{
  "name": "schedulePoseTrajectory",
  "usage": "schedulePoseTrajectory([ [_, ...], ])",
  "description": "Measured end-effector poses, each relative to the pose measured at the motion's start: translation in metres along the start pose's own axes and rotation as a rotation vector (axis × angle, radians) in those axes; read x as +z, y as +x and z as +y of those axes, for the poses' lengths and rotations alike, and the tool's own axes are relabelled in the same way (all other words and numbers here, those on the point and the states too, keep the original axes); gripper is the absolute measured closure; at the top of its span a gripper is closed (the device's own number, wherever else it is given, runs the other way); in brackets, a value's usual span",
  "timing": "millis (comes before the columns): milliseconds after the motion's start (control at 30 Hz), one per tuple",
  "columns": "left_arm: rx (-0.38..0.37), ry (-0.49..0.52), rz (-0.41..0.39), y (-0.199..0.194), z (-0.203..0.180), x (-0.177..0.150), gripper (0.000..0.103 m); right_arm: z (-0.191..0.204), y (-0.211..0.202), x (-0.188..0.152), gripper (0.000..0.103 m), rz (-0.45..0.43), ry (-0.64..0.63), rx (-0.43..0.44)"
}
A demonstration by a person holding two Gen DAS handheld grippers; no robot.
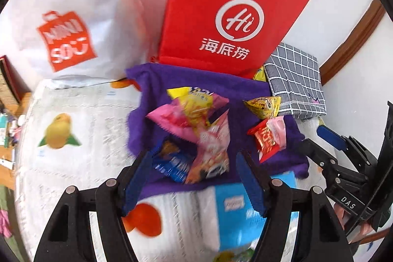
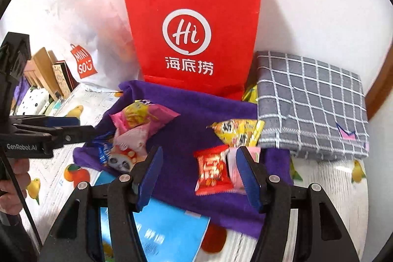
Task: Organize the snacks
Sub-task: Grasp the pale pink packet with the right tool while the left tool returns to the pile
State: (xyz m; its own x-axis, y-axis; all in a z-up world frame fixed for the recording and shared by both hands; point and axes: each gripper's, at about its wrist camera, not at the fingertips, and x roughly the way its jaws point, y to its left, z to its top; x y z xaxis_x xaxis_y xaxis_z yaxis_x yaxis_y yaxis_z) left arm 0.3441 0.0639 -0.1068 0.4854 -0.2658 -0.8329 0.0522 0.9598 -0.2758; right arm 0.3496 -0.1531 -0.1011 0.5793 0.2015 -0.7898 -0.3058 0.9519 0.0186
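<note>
Snack packets lie on a purple cloth (image 1: 152, 90). In the left wrist view my left gripper (image 1: 194, 178) stands open above a pile of pink packets (image 1: 196, 119) and a blue packet (image 1: 169, 163), and its pads touch none of them. To the right lie a yellow packet (image 1: 262, 104) and a red packet (image 1: 266, 139). In the right wrist view my right gripper (image 2: 200, 176) is open. The red packet (image 2: 213, 168) and a pink packet (image 2: 233, 168) lie on the cloth between its blue fingers, ungripped. The yellow packet (image 2: 235, 131) lies just beyond.
A red paper bag (image 2: 194, 28) stands behind the cloth, with a white shopping bag (image 1: 68, 16) to its left. A folded grey checked cloth (image 2: 312, 102) lies at the right. A blue-covered booklet (image 2: 167, 232) sits near me on the fruit-printed tablecloth (image 1: 73, 139). Books (image 2: 49, 75) stand far left.
</note>
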Motion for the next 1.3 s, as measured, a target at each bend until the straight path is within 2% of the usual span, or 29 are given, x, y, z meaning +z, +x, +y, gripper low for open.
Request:
schedulePoseTrajectory([
  [167, 0.004, -0.023, -0.016, -0.031, 0.017, -0.028, 0.034, 0.009, -0.027, -0.028, 0.042, 0.013, 0.051, -0.010],
  [267, 0.056, -0.035, -0.036, -0.048, 0.026, -0.046, 0.034, 0.018, -0.041, -0.051, 0.042, 0.031, 0.067, -0.009],
  [400, 0.107, -0.043, -0.063, -0.070, 0.037, -0.072, 0.034, 0.035, -0.049, -0.092, 0.042, 0.096, 0.045, 0.040],
  [600, 0.103, -0.044, -0.065, -0.092, 0.045, -0.104, 0.034, 0.059, -0.048, -0.141, 0.041, 0.165, 0.028, 0.102],
  [700, 0.102, -0.053, -0.071, -0.103, 0.050, -0.120, 0.034, 0.077, -0.040, -0.162, 0.034, 0.218, -0.006, 0.135],
  [867, 0.094, -0.073, -0.085, -0.117, 0.062, -0.147, 0.034, 0.104, -0.032, -0.181, 0.033, 0.270, -0.061, 0.177],
  [933, 0.094, -0.089, -0.083, -0.118, 0.068, -0.154, 0.034, 0.112, -0.027, -0.183, 0.028, 0.280, -0.088, 0.148],
  [1067, 0.085, -0.112, -0.073, -0.120, 0.078, -0.171, 0.034, 0.123, -0.015, -0.191, 0.026, 0.294, -0.108, 0.108],
  [1133, 0.088, -0.118, -0.067, -0.119, 0.082, -0.178, 0.034, 0.123, -0.016, -0.194, 0.026, 0.254, -0.102, 0.097],
  [1200, 0.093, -0.122, -0.061, -0.118, 0.085, -0.183, 0.034, 0.121, -0.018, -0.195, 0.029, 0.231, -0.084, 0.102],
  [1300, 0.082, -0.131, -0.055, -0.116, 0.085, -0.187, 0.034, 0.117, -0.022, -0.194, 0.055, 0.204, -0.073, 0.093],
])
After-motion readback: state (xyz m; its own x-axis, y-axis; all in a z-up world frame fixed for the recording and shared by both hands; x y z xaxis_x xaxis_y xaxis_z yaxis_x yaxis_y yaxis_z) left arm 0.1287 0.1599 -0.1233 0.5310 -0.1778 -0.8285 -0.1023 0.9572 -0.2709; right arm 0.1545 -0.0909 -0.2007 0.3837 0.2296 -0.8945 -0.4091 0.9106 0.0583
